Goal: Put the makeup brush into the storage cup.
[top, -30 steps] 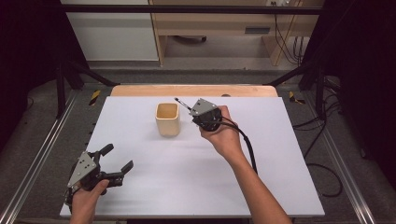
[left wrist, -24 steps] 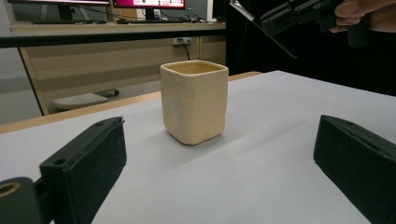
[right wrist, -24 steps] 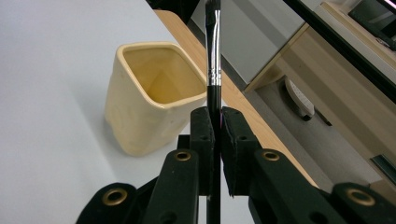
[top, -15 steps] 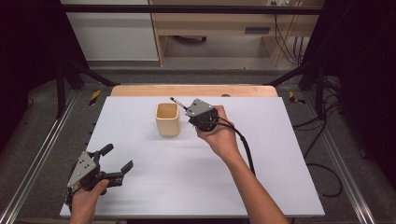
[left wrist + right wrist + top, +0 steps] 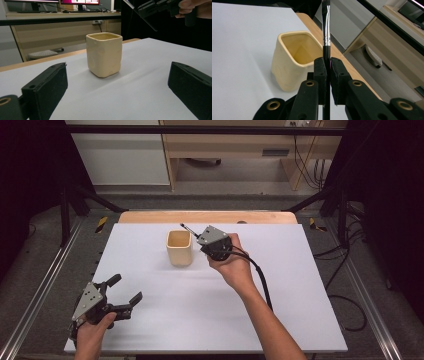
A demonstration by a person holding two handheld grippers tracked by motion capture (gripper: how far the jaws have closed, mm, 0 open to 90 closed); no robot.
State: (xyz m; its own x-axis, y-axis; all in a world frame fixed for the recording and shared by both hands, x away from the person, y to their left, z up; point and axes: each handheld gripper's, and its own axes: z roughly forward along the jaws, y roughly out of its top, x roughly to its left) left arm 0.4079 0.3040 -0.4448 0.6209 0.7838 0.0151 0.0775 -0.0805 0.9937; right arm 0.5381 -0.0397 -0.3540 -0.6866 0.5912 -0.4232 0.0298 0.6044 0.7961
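Right hand-held gripper (image 5: pixel 199 236): clenched on a thin brush (image 5: pixel 326 30). In the right gripper view both jaws press against the black handle, which passes between them and runs on upward; a silver ferrule sits above the jaws and the far end is cut off by the top edge of that view. In the high view the brush (image 5: pixel 189 230) shows as a thin dark rod projecting from this gripper up and to the left, its end above the far right corner of the cup (image 5: pixel 179 248). Whether it touches the rim cannot be told. The right hand (image 5: pixel 234 265) holds the gripper raised above the tabletop (image 5: pixel 280 290), just right of the cup, with the cable trailing back along the forearm.

Left hand-held gripper (image 5: pixel 125 290): released, jaws spread wide with nothing between them. It sits low at the near left corner of the tabletop, held by the left hand (image 5: pixel 92 330), well apart from the cup. In the left gripper view its two black jaws frame the cup (image 5: pixel 104 55), which stands farther off.

Cup: cream-coloured, square with rounded corners, upright on the white tabletop, toward the far side and a little left of centre. The part of its inside seen in the right gripper view (image 5: pixel 294 62) holds nothing.
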